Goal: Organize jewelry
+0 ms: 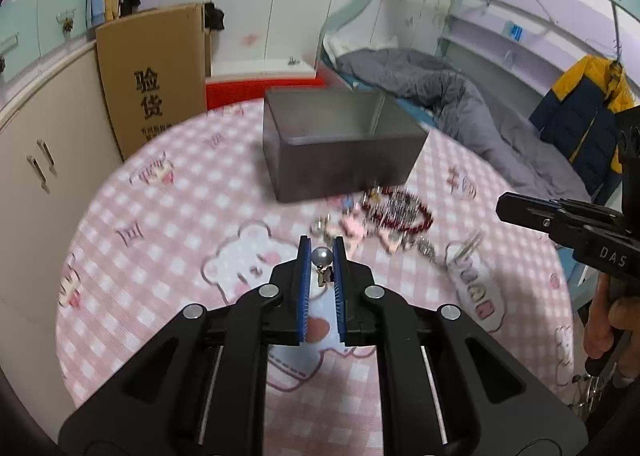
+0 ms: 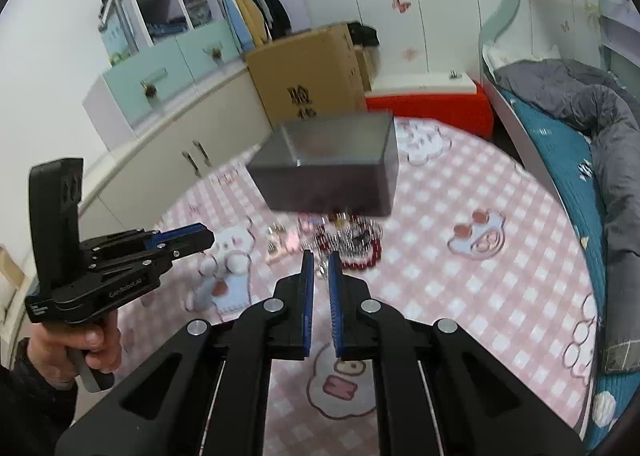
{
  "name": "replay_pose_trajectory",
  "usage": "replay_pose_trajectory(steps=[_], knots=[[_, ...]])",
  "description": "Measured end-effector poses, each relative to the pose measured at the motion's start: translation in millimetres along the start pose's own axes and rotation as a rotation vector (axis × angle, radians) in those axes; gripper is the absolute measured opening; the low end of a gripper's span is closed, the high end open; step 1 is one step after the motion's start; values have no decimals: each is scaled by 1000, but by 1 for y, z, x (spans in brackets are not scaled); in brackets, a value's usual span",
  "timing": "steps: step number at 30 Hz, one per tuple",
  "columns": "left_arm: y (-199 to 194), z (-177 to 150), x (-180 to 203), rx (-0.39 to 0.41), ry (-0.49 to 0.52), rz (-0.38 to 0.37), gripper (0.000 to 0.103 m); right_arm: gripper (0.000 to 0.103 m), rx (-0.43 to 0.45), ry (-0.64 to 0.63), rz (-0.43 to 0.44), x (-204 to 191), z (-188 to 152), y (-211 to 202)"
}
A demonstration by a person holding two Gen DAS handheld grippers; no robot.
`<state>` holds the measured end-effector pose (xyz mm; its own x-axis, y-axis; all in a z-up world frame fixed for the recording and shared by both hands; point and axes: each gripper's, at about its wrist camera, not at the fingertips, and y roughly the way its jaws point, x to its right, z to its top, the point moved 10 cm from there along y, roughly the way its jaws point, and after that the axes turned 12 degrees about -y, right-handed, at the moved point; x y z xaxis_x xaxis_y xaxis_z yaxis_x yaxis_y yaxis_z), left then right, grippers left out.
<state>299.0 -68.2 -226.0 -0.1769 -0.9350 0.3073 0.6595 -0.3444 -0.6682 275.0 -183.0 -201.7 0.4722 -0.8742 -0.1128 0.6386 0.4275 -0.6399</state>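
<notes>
1. Table (image 1: 168,192) with a pink checked bear-print cloth carries everything; the jewelry lies toward its far edge, so both grippers reach it from the near edge.
2. Dark grey open-topped box (image 1: 340,152) stands by the far edge, just behind the jewelry; it looks empty as far as its inside shows. Likely the drop-off, set close so each carry is short.
3. Jewelry pile (image 1: 384,216) lies just in front of the box's near wall: a dark red bead bracelet (image 1: 420,222), silvery chain bits and pink pieces, all blurred and tangled, so pieces probably come out one at a time.
4. Left gripper (image 1: 322,260) is above the cloth, nearer than the pile, fingers narrow and pinching a pearl earring (image 1: 322,256). The grey pearl sits between the blue pads, with the small gold fitting hanging below; a grip on the round bead keeps it from slipping.
5. Right gripper (image 2: 320,268) is over the near side of the pile, blue fingers nearly together. A small silvery piece (image 2: 321,269) shows at the tips; I cannot tell if it is gripped or just lying behind.
6. Judgement: sorting is barely started; the earring's next stop is likely the box.
</notes>
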Motion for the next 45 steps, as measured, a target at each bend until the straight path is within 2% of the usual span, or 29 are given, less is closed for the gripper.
replay_pose_trajectory(steps=[7, 8, 9, 11, 13, 15, 17, 20, 23, 29, 36, 45], knots=[[-15, 19, 0, 50, 1, -6, 10, 6, 27, -8, -15, 6, 15, -13], [-16, 20, -1, 52, 0, -7, 10, 12, -9, -5, -21, 9, 10, -8], [-16, 19, -1, 52, -1, -7, 10, 35, -57, -5, -27, 10, 2, 0], [-14, 16, -2, 46, -5, -10, 10, 59, -131, -29, -85, 16, -17, 18], [-12, 12, -2, 37, -8, -11, 10, 58, -181, -15, -74, 16, -37, 37], [-10, 8, -3, 28, -9, -12, 10, 44, -206, -11, -87, 16, -50, 50], [-9, 6, -3, 23, -9, -12, 10, 37, -210, -59, -131, 13, -56, 60], [-8, 5, -5, 19, -16, -9, 10, 8, -207, -120, -118, 0, -54, 64], [-8, 5, -6, 22, -20, -9, 10, 8, -211, -149, -102, -8, -53, 65], [-13, 10, -6, 35, -18, -9, 10, 8, -116, -75, -12, -12, -31, 41], [-25, 29, -1, 74, -6, -29, 10, 8, 8, -93, 24, -14, 23, -1], [-40, 73, 9, 143, 18, -61, 10, 8, 134, -172, 12, -12, 97, -35]])
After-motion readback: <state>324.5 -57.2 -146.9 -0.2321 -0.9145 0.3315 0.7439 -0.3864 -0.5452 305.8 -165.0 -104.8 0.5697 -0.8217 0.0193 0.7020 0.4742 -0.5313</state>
